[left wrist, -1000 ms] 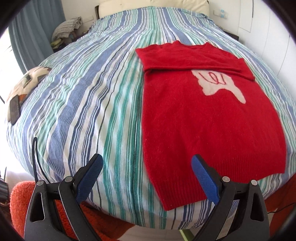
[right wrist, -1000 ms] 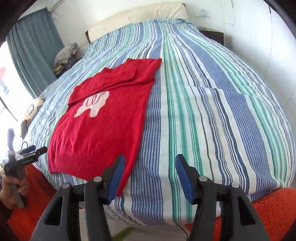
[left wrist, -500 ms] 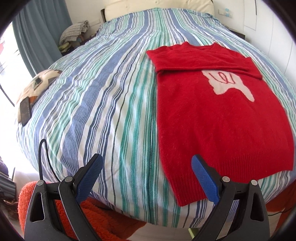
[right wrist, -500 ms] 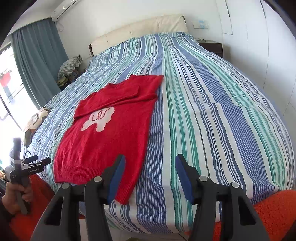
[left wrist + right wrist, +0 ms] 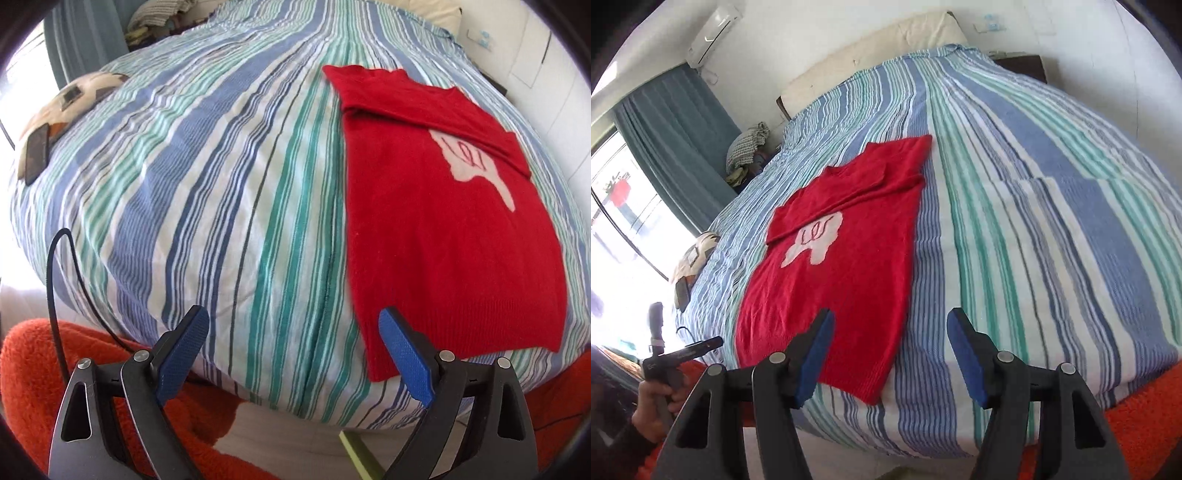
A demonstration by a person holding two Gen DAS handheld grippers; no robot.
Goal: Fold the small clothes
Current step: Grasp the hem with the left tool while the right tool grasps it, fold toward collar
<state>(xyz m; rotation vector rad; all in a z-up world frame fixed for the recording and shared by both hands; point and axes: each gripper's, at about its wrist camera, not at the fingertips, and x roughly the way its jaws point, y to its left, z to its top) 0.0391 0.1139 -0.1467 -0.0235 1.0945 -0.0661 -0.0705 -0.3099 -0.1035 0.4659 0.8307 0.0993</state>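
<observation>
A red sweater [image 5: 443, 221] with a pale hand motif lies flat on the striped bed, its sleeves folded across the chest. It also shows in the right wrist view [image 5: 842, 269]. My left gripper [image 5: 293, 354] is open and empty, held off the foot of the bed, left of the sweater's hem. My right gripper [image 5: 890, 354] is open and empty, above the bed's foot edge just right of the hem's near corner. The left gripper's handle, held in a hand [image 5: 670, 365], shows at the lower left of the right wrist view.
The bed has a blue, green and white striped cover [image 5: 207, 184]. A patterned cushion with a dark phone [image 5: 37, 151] lies at the bed's left edge. An orange rug [image 5: 29, 369] covers the floor. A black cable [image 5: 55, 280] hangs over the bed edge. Curtains [image 5: 679, 147] hang left.
Both grippers have swung to new angles and stayed open. The left view has turned left, so the sweater sits further right. The right view has risen and tilted.
</observation>
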